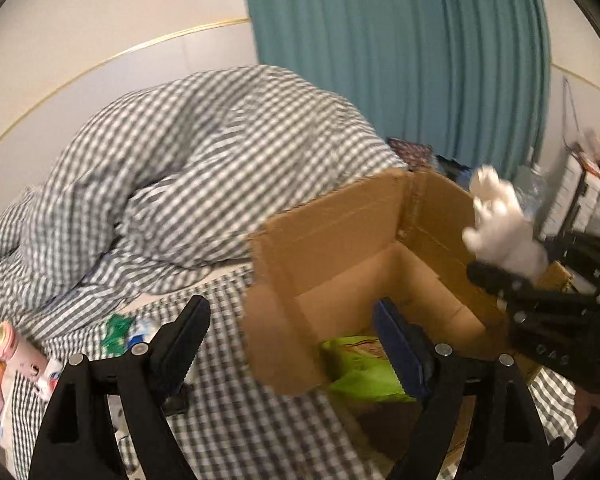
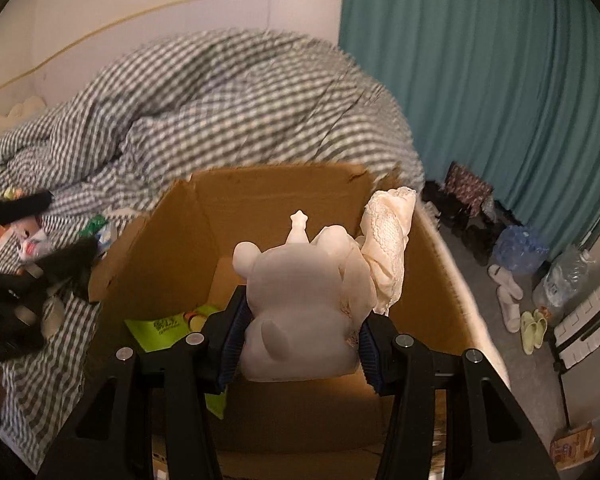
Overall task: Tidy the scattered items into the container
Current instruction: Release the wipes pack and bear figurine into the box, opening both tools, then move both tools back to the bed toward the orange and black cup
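White bear-shaped figurine (image 2: 300, 304), clamped between the blue pads (image 2: 232, 344) of the right gripper (image 2: 300, 346), sits at lower centre of the right wrist frame, directly above the open cardboard box (image 2: 260, 200); its long axis runs up the frame, away from the camera, star-tipped top farthest. A cream lace cloth (image 2: 388, 248) hangs at its right side, touching it; whether the pads pinch the cloth too cannot be told. Release calls, by this reading, for a short descent only, the box mouth lying straight below. Left wrist frame, left to right: printed packets (image 1: 8, 364) at lower left on the gingham bedding (image 1: 180, 168); left gripper (image 1: 288, 344), spread wide and empty, straddling the near box wall (image 1: 284, 352); green packet (image 1: 360, 372) inside; figurine (image 1: 504, 228) held aloft at right. Only this view shows its height over the rim.
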Available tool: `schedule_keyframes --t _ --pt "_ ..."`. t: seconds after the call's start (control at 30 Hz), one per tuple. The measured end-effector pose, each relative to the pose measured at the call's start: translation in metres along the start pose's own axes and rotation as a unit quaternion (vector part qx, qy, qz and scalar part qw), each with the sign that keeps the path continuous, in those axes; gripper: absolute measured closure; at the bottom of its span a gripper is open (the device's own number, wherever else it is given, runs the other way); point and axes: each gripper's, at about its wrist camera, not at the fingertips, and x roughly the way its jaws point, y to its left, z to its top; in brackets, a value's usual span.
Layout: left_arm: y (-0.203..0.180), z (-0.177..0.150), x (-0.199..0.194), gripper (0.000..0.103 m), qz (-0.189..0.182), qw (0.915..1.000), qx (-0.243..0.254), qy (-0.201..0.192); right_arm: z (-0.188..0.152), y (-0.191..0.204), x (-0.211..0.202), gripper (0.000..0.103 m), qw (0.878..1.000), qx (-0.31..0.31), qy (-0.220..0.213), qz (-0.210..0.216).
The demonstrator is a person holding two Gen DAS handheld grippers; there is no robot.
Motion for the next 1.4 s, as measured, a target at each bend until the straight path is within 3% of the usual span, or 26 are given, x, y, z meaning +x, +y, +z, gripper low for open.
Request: schedule_keyframes --t 0.3,0.37,0.43,0.47,0.57,0.93,1.4 --pt "0.052 -0.008 -0.02 0.017 0.034 0.999 -0.029 -0.004 -0.009 0.02 0.021 0.053 0.999 0.009 0.046 -0.012" --pt "0.061 -0.009 -0.026 0.017 0.037 0.9986 -0.036 -0.008 -0.011 0.021 0.024 0.047 0.998 0.013 0.059 -0.022" --pt "0.067 -0.009 -0.032 0.017 0.04 0.9983 -0.041 -0.01 -0.011 0.021 0.025 0.02 0.997 0.021 0.065 -0.031" --pt "0.068 -0.009 -0.035 0.017 0.04 0.9982 -0.043 -0.011 -0.011 0.02 0.023 0.013 0.997 0.028 0.065 -0.036" --pt "0.073 -0.009 -0.043 0.017 0.041 0.9979 -0.048 -0.016 -0.008 0.018 0.015 0.009 0.997 0.037 0.06 -0.044" --pt "0.088 -0.009 -0.086 0.012 0.048 0.996 -0.061 -0.043 0.018 0.023 -0.067 0.004 0.995 0.062 -0.054 -0.053" --pt "0.146 -0.03 -0.172 0.0 0.094 0.9867 -0.097 -0.09 0.042 0.092 -0.162 0.0 0.981 0.019 -0.192 -0.034"
